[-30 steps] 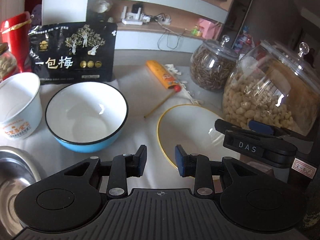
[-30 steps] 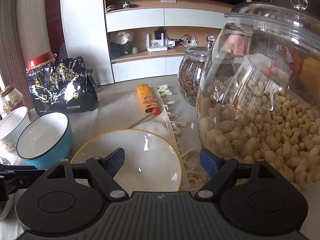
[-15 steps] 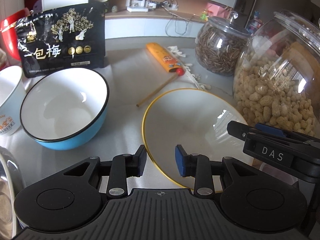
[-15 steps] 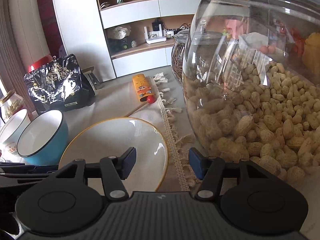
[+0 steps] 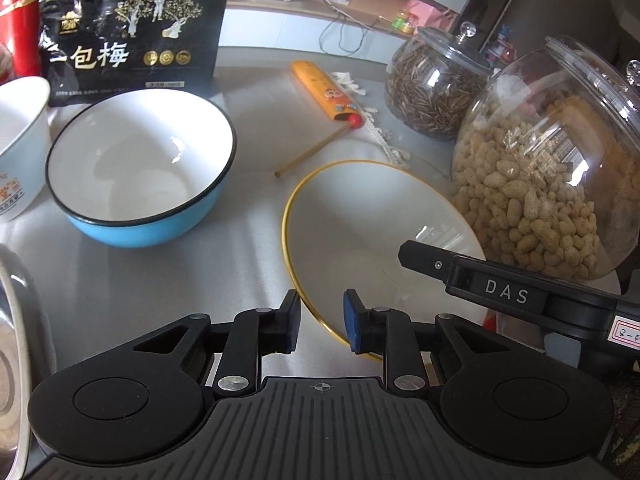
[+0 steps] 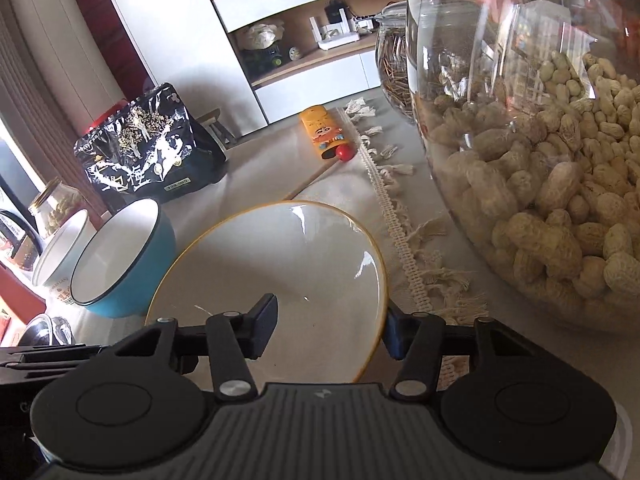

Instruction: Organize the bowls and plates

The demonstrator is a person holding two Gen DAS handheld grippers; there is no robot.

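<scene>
1. Left hand-held gripper (image 5: pixel 320 326) points steeply down at the desk (image 5: pixel 256 120). Its jaws have just been closing and now stand narrow, one on each side of the near-left rim of the yellow-rimmed plate (image 5: pixel 372 240). A gap shows between pads and rim, so the plate is not yet clamped.
2. Right hand-held gripper (image 6: pixel 330 330) also tilts downward, rolled slightly. Its jaws have just been closing. The left finger (image 6: pixel 262 330) sits over the plate's inner surface and the right finger lies just outside the right rim. The rim is between them, with no firm contact visible.
3. In the left wrist view, the right hand-held gripper's black finger marked "DAS" reaches over the plate's right side.
4. Yellow-rimmed plate: white and glossy with a thin yellow edge. It lies flat on the pale desk cloth, just beside the peanut jar (image 6: pixel 540 160).
5. Blue bowl (image 5: pixel 144 168): white inside with a dark rim. It stands upright to the left of the plate, apart from it.
6. White paper cup (image 5: pixel 18 148): stands just beside the blue bowl, on its left.
</scene>
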